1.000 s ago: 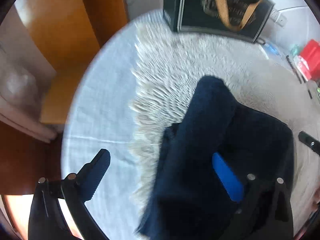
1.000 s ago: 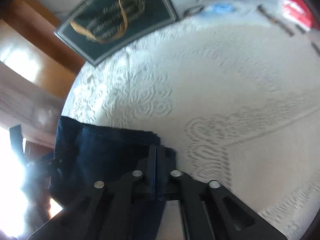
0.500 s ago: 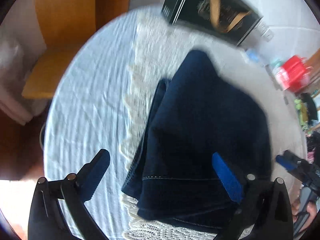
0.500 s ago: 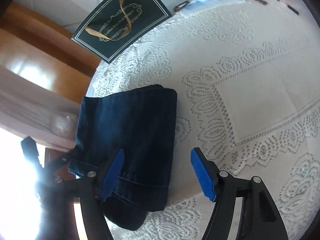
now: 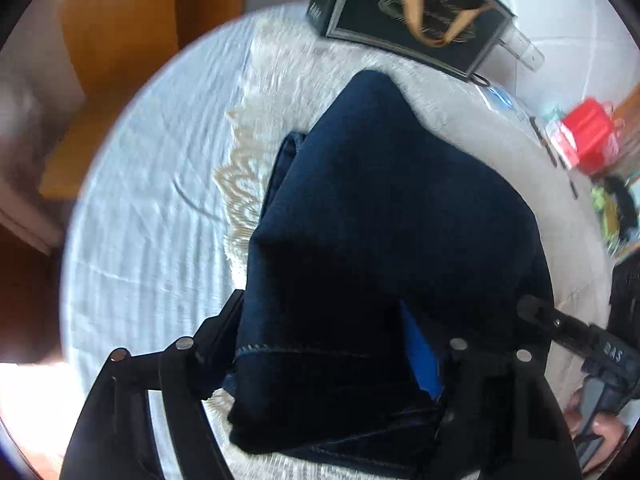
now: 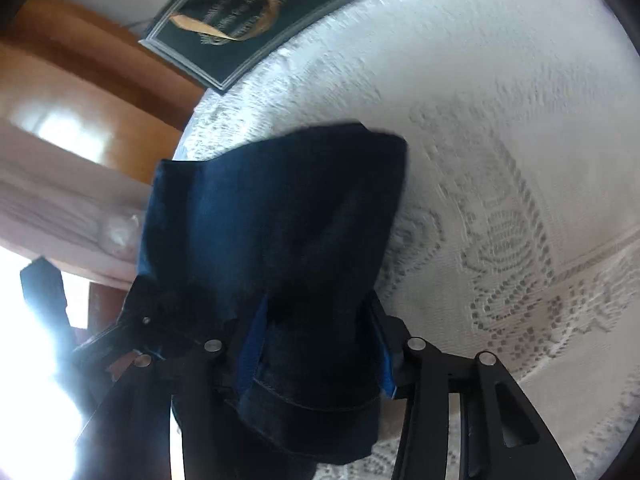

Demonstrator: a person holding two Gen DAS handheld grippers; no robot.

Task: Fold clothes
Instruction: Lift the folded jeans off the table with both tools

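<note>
Folded dark blue jeans [image 5: 384, 216] lie on the white lace tablecloth [image 5: 280, 64] of a round table. My left gripper [image 5: 332, 344] has its jaws around the near hem of the jeans, the fabric bunched between them. In the right wrist view the jeans [image 6: 272, 220] fill the lower left, and my right gripper [image 6: 320, 352] has its jaws around the other near corner, blue pads against the denim. The right gripper also shows in the left wrist view [image 5: 576, 344] at the lower right.
A dark gift box with a gold ribbon [image 5: 412, 12] stands at the table's far edge, also in the right wrist view [image 6: 248, 12]. A red box [image 5: 588, 136] and small items lie far right. A wooden chair [image 5: 116, 36] stands beyond the table's left rim.
Both grippers were open half a second ago and have moved in onto the near edge of the jeans. Their jaws have narrowed around the fabric.
</note>
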